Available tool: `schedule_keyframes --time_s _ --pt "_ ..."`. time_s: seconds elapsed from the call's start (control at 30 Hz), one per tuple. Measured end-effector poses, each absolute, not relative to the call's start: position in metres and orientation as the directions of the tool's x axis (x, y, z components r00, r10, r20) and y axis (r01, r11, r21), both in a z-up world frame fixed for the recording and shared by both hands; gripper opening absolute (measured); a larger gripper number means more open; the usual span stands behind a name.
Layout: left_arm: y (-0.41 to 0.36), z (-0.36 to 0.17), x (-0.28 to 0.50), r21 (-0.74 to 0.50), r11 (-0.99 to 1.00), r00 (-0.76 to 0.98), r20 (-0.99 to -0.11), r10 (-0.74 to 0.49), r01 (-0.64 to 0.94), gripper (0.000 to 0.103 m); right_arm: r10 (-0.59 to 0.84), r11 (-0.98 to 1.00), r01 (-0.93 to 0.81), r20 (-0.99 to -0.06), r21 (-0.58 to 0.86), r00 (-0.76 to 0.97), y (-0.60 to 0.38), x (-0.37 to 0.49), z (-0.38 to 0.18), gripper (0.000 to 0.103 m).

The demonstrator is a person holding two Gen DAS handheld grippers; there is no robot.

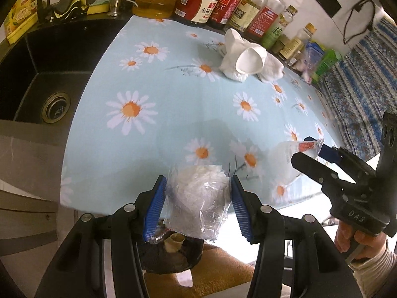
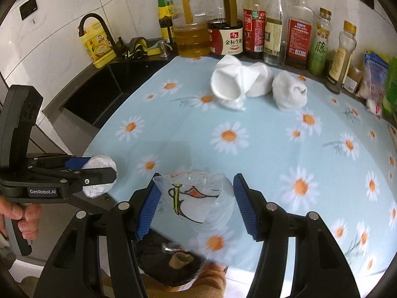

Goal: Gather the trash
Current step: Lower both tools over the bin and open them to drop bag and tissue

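A light-blue daisy-printed cloth [image 2: 260, 134] is covering the surface. Tall glass sauce and oil bottles [image 2: 255, 22] are standing in a row along the white tiled wall. A black sink [image 1: 47, 74] is sitting beside it, a yellow detergent jug [image 2: 95, 46] standing behind.

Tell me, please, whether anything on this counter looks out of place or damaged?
Yes: crumpled white paper cups and tissues lie tipped over on the daisy cloth before the bottles. Each pair of tongs holds trash: the left tongs a plastic wad, the right tongs a torn printed wrapper.
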State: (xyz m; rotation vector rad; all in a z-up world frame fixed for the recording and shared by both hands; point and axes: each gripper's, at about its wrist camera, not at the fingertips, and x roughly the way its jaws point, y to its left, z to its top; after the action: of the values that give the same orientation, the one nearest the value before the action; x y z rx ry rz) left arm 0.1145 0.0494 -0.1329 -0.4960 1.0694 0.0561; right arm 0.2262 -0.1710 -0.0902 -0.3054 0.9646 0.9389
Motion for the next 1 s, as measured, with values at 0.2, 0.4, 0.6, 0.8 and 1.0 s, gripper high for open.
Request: schedule_keyframes --time_s 0.2,0.4,0.6,0.8,1.0 --pt "0.044 -0.139 0.086 -0.370 0.900 0.469 -0.853 -0.230 -0.232 0.050 0.544 0.616 -0.765 -0.804 0.189 0.240 -0.176 0.190 -0.092 0.059" --pt "0.042 -0.149 0.063 -0.379 0.901 0.452 -0.855 -0.254 -0.210 0.050 0.542 0.635 -0.743 -0.808 0.213 0.231 -0.182 0.159 -0.099 0.059" --pt "0.036 -0.168 0.043 -0.385 0.899 0.406 -0.870 -0.279 -0.208 0.050 0.518 0.650 -0.719 -0.835 0.246 0.183 -0.190 0.133 -0.122 0.059" --pt "0.027 -0.194 0.028 -0.383 0.900 0.346 -0.889 -0.298 -0.209 0.050 0.489 0.667 -0.696 -0.861 0.266 0.139 -0.195 0.118 -0.149 0.059" --pt "0.029 -0.225 0.018 -0.374 0.896 0.274 -0.911 -0.308 -0.237 0.050 0.473 0.682 -0.673 -0.875 0.287 0.106 -0.196 0.118 -0.170 0.059"
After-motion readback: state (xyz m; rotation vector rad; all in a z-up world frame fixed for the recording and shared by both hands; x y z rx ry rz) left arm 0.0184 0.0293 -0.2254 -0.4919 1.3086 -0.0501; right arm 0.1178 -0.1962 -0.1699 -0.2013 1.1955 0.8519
